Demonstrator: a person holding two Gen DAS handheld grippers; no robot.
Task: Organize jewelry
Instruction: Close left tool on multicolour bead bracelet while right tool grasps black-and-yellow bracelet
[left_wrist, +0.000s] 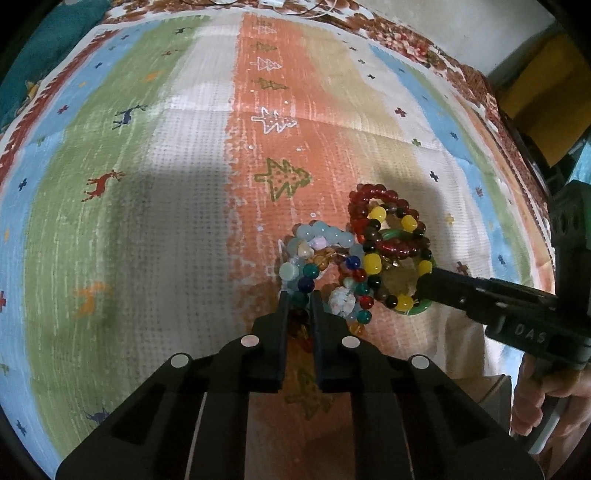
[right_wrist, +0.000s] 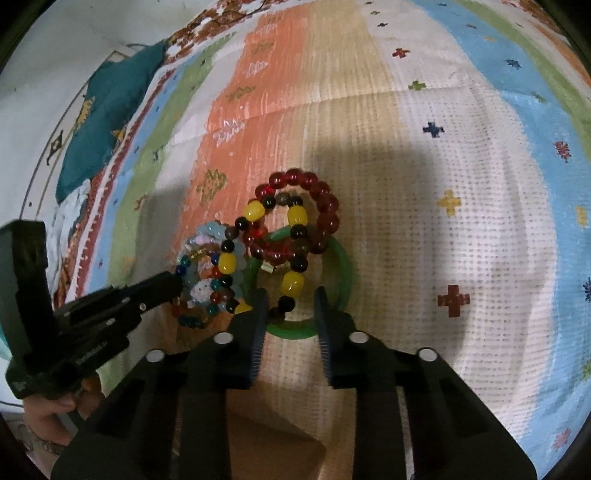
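Observation:
A heap of bead bracelets lies on the striped mat (left_wrist: 147, 184). It holds a red bracelet (left_wrist: 369, 195) (right_wrist: 295, 177), a yellow-and-black one (left_wrist: 373, 262) (right_wrist: 295, 216), a pale blue one (left_wrist: 321, 230) (right_wrist: 210, 230), a multicoloured one (left_wrist: 310, 269) and a green bangle (left_wrist: 417, 310) (right_wrist: 343, 269). My left gripper (left_wrist: 299, 301) (right_wrist: 173, 284) is shut on the multicoloured bracelet at the heap's near left edge. My right gripper (right_wrist: 291, 295) (left_wrist: 424, 286) straddles the near arc of the bangle. A dark bead of the yellow-and-black strand sits between its fingers with gaps on both sides.
The mat (right_wrist: 443, 184) stretches far beyond the heap on all sides. A teal cloth (right_wrist: 103, 122) (left_wrist: 55, 37) lies past its far left edge, and a yellow object (left_wrist: 535, 85) stands off its right edge. The person's hands (left_wrist: 535, 398) (right_wrist: 48, 410) hold the gripper handles.

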